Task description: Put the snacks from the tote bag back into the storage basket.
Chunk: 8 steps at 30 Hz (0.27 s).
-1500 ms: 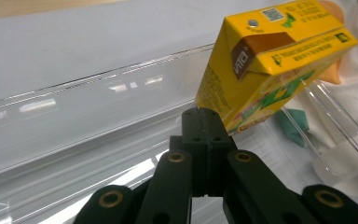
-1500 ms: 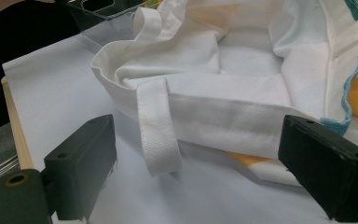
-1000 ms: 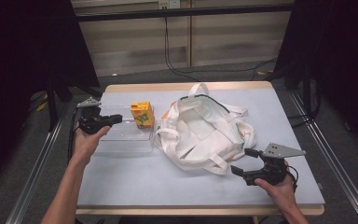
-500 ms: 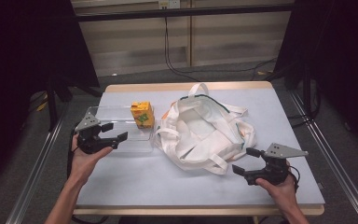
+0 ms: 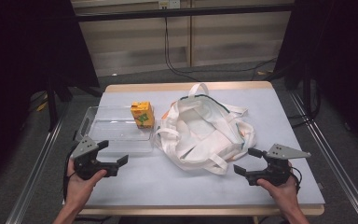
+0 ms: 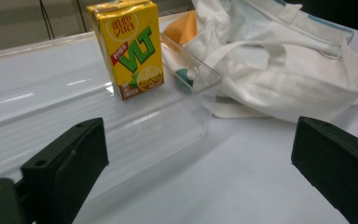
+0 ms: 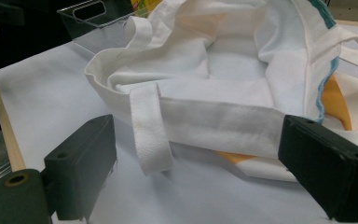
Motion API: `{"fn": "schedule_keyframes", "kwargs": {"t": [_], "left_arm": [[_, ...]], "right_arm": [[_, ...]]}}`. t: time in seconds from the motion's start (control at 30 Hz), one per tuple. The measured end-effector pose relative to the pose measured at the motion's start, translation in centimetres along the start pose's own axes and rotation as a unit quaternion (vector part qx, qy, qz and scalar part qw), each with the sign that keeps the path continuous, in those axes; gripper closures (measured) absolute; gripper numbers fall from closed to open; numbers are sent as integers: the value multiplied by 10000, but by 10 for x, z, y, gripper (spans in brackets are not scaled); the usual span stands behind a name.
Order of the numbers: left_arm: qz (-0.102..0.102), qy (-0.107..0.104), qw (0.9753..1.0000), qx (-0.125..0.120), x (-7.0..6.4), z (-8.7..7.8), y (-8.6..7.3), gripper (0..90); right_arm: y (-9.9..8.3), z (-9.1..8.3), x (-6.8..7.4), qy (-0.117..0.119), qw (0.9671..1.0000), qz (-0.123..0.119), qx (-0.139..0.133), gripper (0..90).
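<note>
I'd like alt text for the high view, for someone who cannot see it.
A person's hands hold the left gripper and right gripper, both open, near the front of a grey table. Between them lies a crumpled white tote bag; left of it, a yellow juice carton stands in a clear plastic tray.

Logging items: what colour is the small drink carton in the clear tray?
Yellow drink carton with green lettering; clearest in left gripper view.

A clear tray (image 5: 103, 135) sits on the table (image 5: 168, 186), left of a tote bag (image 5: 205, 135) that touches its right end. A lemon tea carton (image 5: 142, 114) stands upright in the tray's far right corner. Both grippers rest nearer the front edge.
</note>
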<state>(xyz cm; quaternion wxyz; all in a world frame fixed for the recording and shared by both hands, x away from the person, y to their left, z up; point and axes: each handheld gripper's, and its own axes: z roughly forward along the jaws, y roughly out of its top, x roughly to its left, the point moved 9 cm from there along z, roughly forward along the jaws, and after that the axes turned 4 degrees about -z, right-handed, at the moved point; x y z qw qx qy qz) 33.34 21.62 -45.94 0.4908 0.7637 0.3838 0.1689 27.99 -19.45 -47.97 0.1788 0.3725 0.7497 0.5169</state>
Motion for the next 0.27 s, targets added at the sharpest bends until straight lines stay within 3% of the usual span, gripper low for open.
{"fn": "schedule_keyframes", "kwargs": {"t": [0.17, 0.27], "left_arm": [[-72, -43, 10000, -12, -5, -1, -22, 27], [-53, -69, 10000, -37, -11, -3, -28, 22]], "right_arm": [[-1, 0, -2, -30, 10000, 21, 6, 110], [0, -1, -2, -65, 10000, -8, -10, 110]]}}
